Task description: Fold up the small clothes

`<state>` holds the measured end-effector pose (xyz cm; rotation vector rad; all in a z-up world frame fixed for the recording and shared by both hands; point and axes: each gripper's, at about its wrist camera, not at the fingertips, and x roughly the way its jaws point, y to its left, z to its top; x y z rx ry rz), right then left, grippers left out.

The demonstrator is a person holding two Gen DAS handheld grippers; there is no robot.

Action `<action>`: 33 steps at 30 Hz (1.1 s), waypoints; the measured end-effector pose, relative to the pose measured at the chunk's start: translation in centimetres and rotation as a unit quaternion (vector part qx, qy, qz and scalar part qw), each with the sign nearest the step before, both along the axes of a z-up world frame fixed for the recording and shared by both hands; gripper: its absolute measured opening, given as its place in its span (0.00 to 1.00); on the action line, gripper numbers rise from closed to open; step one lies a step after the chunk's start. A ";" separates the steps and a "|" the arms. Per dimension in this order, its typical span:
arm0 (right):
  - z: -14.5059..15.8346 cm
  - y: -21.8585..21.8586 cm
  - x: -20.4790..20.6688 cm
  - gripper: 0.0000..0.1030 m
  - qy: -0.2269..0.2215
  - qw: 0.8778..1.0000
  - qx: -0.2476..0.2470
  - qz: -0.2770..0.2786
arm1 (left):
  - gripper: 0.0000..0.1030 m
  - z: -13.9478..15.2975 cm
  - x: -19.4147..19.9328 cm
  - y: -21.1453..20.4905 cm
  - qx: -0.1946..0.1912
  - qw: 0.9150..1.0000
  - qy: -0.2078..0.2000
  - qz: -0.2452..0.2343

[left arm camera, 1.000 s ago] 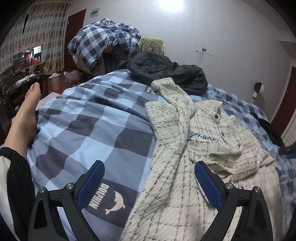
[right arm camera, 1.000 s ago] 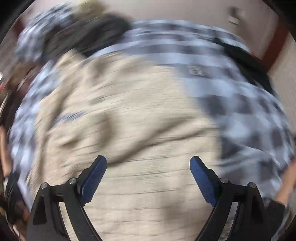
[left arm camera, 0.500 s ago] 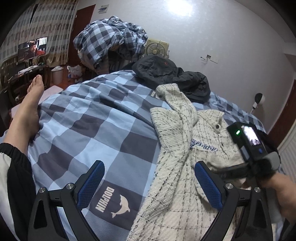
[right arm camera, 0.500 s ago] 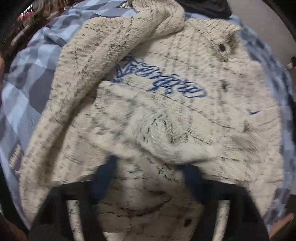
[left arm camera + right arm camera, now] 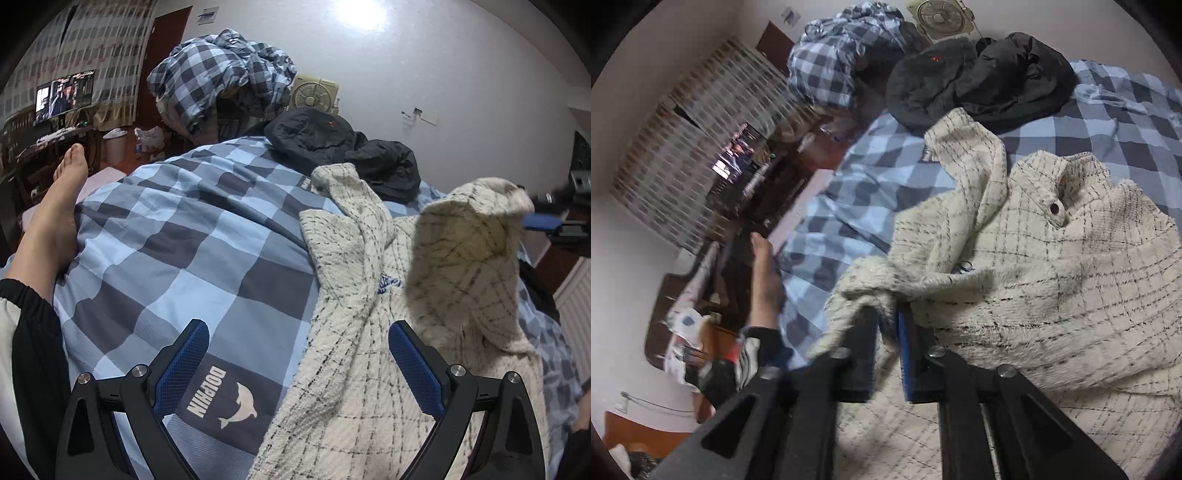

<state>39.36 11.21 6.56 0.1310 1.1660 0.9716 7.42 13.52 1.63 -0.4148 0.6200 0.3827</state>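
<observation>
A cream knitted jacket with thin black checks lies on the blue checked bedcover. My left gripper is open and empty, low over the jacket's left edge. My right gripper is shut on a fold of the jacket's sleeve and holds it lifted above the jacket body. In the left wrist view the lifted sleeve hangs from the right gripper at the right edge. The other sleeve lies stretched toward the back.
A black jacket lies behind the cream one. A checked bundle and a fan stand at the back. A bare foot rests on the bed's left edge. A monitor glows far left.
My right gripper closed on the jacket's sleeve and lifted it up and to the right. My left gripper stayed open in nearly the same spot.
</observation>
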 end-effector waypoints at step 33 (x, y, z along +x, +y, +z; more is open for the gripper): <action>-3.5 5.2 -5.6 0.32 0.163 0.986 0.014 -0.025 | 0.96 0.1 -0.4 1.3 -0.011 1.000 -0.007 0.028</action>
